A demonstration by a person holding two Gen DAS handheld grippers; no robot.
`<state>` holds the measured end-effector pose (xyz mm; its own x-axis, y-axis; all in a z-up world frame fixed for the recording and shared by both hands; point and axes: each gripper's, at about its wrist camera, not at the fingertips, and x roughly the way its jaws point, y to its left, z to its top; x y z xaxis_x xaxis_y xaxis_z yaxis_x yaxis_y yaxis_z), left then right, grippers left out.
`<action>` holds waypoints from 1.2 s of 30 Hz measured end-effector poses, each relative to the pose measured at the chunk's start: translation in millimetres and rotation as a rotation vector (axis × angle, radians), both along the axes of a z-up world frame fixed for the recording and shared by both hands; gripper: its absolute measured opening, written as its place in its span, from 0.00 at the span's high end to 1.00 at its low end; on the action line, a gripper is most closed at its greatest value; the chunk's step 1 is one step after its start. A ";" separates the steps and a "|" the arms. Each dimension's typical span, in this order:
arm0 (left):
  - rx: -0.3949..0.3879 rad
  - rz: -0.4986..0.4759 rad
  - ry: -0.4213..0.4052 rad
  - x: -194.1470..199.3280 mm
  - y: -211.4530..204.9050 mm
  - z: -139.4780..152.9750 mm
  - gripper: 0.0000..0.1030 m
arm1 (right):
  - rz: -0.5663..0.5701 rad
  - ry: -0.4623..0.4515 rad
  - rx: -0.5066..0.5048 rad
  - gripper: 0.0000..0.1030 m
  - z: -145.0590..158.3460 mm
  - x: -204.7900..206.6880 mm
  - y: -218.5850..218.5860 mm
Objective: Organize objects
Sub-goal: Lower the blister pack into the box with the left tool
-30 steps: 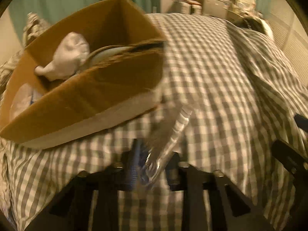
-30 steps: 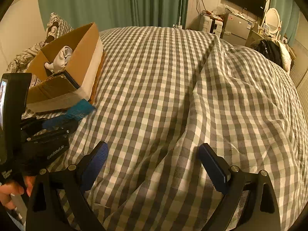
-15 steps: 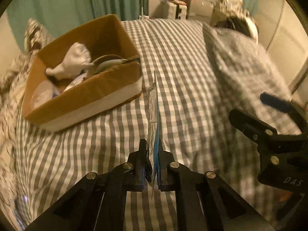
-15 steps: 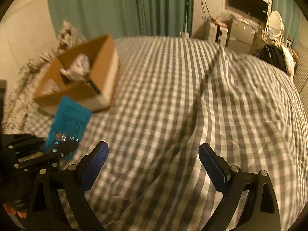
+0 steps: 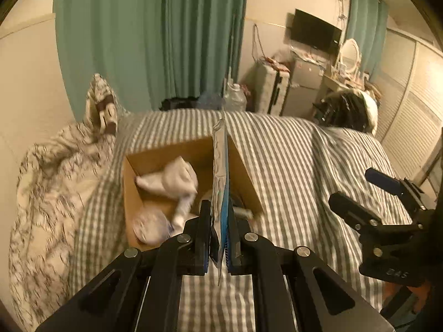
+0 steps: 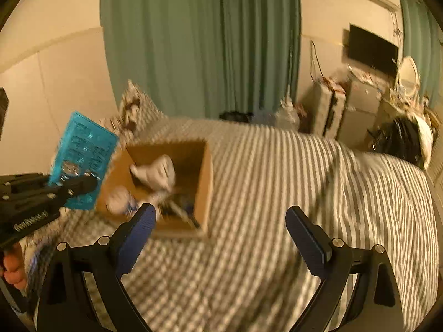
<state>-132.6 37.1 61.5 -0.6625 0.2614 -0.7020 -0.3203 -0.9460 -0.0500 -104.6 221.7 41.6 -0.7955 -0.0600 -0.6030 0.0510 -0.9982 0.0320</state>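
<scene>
My left gripper [image 5: 220,221] is shut on a flat blue and silver packet [image 5: 220,171], held upright and edge-on above the bed in front of the open cardboard box [image 5: 133,188]. In the right wrist view the same packet [image 6: 83,160] shows its blue face, clamped by the left gripper [image 6: 80,185] to the left of the box [image 6: 205,182]. The box holds a white soft toy [image 6: 157,174] and other items. My right gripper [image 6: 221,229] is open and empty above the bed; it also shows in the left wrist view [image 5: 371,193].
The bed has a grey checked cover [image 6: 277,207] and a patterned duvet [image 5: 47,193] at the left. Green curtains [image 5: 155,41], a TV [image 5: 315,33] and cluttered furniture [image 5: 299,80] stand beyond the bed.
Both grippers have risen and tilted up. The left gripper carried the packet up and toward the box, which now lies directly behind it. The right gripper stayed open.
</scene>
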 end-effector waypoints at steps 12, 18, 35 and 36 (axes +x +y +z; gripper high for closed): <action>-0.072 0.058 -0.084 -94.2 10.2 -77.6 0.92 | 0.057 -0.017 0.005 0.08 -27.4 -121.0 -24.7; -0.078 0.065 -0.145 -116.8 12.9 -127.1 0.90 | 0.084 -0.071 -0.026 0.08 -62.9 -152.1 -18.5; -0.017 0.116 0.092 -62.6 -17.1 -2.9 0.11 | 0.023 0.091 0.072 0.00 11.8 -89.2 -12.4; -0.008 0.119 0.109 -58.7 -19.4 6.2 0.08 | 0.020 0.116 0.078 0.00 23.9 -79.0 -12.8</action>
<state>-191.3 17.7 67.7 -0.7606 0.1712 -0.6262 -0.2090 -0.9778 -0.0135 -183.7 208.9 65.5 -0.8590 -0.0328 -0.5109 0.0695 -0.9962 -0.0531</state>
